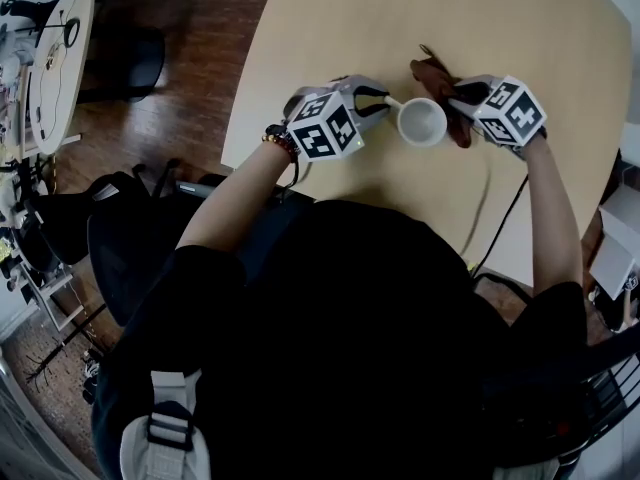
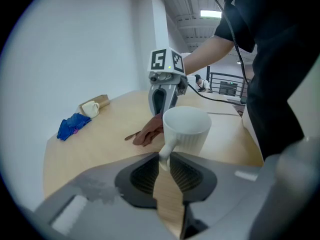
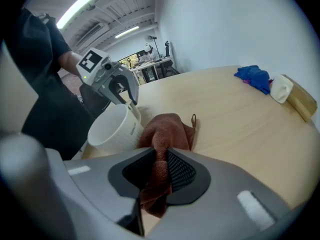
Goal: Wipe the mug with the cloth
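Sitting near table (image 1: 400,28) edge, mug (image 1: 422,123) beside cloth (image 1: 437,74), room beyond

A pale wooden table (image 1: 330,28) stands on a dark wood floor (image 1: 205,28), with a black chair (image 1: 130,248) beside it. The wall (image 2: 75,44) is plain white, and strip lights (image 3: 82,4) run overhead.

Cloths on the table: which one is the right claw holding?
The brown cloth, pinched in the right claw right beside the white mug. The blue cloth lies untouched at the far edge of the table.
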`<move>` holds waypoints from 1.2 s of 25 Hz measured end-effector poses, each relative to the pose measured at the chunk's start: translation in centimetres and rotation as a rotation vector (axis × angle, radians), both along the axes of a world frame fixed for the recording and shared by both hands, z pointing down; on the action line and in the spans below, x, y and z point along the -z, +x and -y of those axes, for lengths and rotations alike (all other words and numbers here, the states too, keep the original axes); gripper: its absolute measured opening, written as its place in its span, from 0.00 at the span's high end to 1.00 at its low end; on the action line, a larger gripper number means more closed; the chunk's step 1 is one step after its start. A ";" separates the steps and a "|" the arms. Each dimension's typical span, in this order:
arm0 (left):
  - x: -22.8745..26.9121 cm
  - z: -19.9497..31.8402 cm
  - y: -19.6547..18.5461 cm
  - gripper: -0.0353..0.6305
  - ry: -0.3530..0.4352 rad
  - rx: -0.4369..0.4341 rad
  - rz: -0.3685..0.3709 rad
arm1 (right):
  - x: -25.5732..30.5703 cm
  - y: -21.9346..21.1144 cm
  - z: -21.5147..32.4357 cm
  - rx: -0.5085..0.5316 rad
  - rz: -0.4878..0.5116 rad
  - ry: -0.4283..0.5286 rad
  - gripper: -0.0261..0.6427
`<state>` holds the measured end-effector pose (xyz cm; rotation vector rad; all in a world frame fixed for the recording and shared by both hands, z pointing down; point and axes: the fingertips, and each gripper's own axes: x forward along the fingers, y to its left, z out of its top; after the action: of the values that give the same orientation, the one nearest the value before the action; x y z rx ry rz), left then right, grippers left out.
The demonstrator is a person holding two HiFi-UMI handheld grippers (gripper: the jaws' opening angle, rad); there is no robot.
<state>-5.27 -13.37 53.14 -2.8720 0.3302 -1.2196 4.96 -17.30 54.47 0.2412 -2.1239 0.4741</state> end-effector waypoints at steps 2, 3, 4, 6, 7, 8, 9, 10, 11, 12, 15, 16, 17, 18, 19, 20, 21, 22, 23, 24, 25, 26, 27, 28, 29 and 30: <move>-0.1 0.0 -0.1 0.84 -0.001 0.014 -0.007 | 0.7 2.4 -1.3 -0.041 -0.050 0.011 0.85; -0.1 0.1 -0.1 0.84 -0.001 0.022 -0.011 | 1.1 3.8 -2.1 -0.071 -0.088 0.021 0.85; -0.1 0.1 -0.1 0.84 -0.002 0.030 -0.016 | 1.4 5.1 -3.1 -0.103 -0.129 0.030 0.85; -0.2 0.0 -0.1 0.83 -0.009 0.049 -0.029 | 1.7 6.9 -5.4 -0.159 -0.199 0.043 0.85; -0.3 0.1 -0.2 0.83 -0.016 0.061 -0.038 | 1.5 7.4 -6.4 -0.180 -0.224 0.050 0.85; -0.3 0.1 -0.3 0.83 -0.024 0.074 -0.050 | 1.2 7.5 -7.3 -0.196 -0.241 0.057 0.85; -0.3 0.1 -0.4 0.83 -0.035 0.089 -0.065 | 0.6 7.6 -8.0 -0.208 -0.254 0.064 0.85; -0.3 0.1 -0.4 0.83 -0.046 0.103 -0.081 | -0.2 7.5 -8.6 -0.217 -0.264 0.070 0.85; -0.3 0.1 -0.5 0.82 -0.056 0.116 -0.095 | -1.0 7.5 -9.1 -0.226 -0.271 0.077 0.85; -0.3 0.1 -0.5 0.82 -0.063 0.126 -0.106 | -1.9 7.6 -9.3 -0.241 -0.275 0.086 0.85; -0.3 0.4 -0.6 0.82 -0.042 0.141 -0.107 | -3.3 7.7 -9.3 -0.288 -0.269 0.129 0.84; -0.3 0.4 -0.6 0.82 -0.021 0.142 -0.102 | -3.5 7.7 -9.3 -0.291 -0.267 0.146 0.83; -0.2 0.4 -0.5 0.82 -0.001 0.142 -0.100 | -3.6 7.7 -9.4 -0.290 -0.267 0.161 0.82; -0.1 0.4 -0.5 0.82 0.015 0.143 -0.101 | -3.7 7.7 -9.5 -0.289 -0.266 0.174 0.81; -0.2 0.3 -0.4 0.82 0.021 0.147 -0.103 | -3.8 7.8 -9.6 -0.291 -0.265 0.185 0.79; -0.3 0.2 -0.5 0.82 0.021 0.154 -0.106 | -3.8 7.9 -9.6 -0.296 -0.262 0.197 0.76; -0.4 0.2 -0.7 0.82 0.018 0.164 -0.107 | -3.7 8.1 -9.5 -0.308 -0.258 0.209 0.75; -0.5 0.2 -1.0 0.81 0.017 0.175 -0.106 | -3.5 8.3 -9.4 -0.327 -0.252 0.218 0.72; -0.5 0.3 -1.5 0.80 0.022 0.185 -0.102 | -3.1 8.5 -9.4 -0.351 -0.239 0.223 0.71; -0.4 0.4 -2.1 0.79 0.033 0.196 -0.099 | -2.5 8.6 -9.3 -0.378 -0.218 0.225 0.70; 0.0 0.5 -2.7 0.79 0.050 0.210 -0.102 | -1.9 8.7 -9.3 -0.406 -0.189 0.229 0.70; 0.6 0.6 -3.3 0.79 0.069 0.229 -0.115 | -1.0 8.9 -9.3 -0.437 -0.155 0.239 0.70; 1.7 0.8 -3.8 0.79 0.085 0.256 -0.142 | 0.0 9.1 -9.3 -0.471 -0.121 0.258 0.70; 3.4 0.9 -4.3 0.79 0.098 0.292 -0.186 | 1.3 9.5 -9.2 -0.508 -0.084 0.287 0.70; 5.5 0.9 -4.7 0.79 0.108 0.338 -0.250 | 2.9 9.9 -9.1 -0.550 -0.042 0.325 0.70; 8.0 1.0 -5.1 0.79 0.116 0.388 -0.327 | 4.8 10.3 -9.0 -0.594 0.004 0.368 0.70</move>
<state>-10.39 -14.33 45.13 -2.9831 0.9650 -0.7139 15.25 -8.30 49.68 1.0991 -2.1116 0.4107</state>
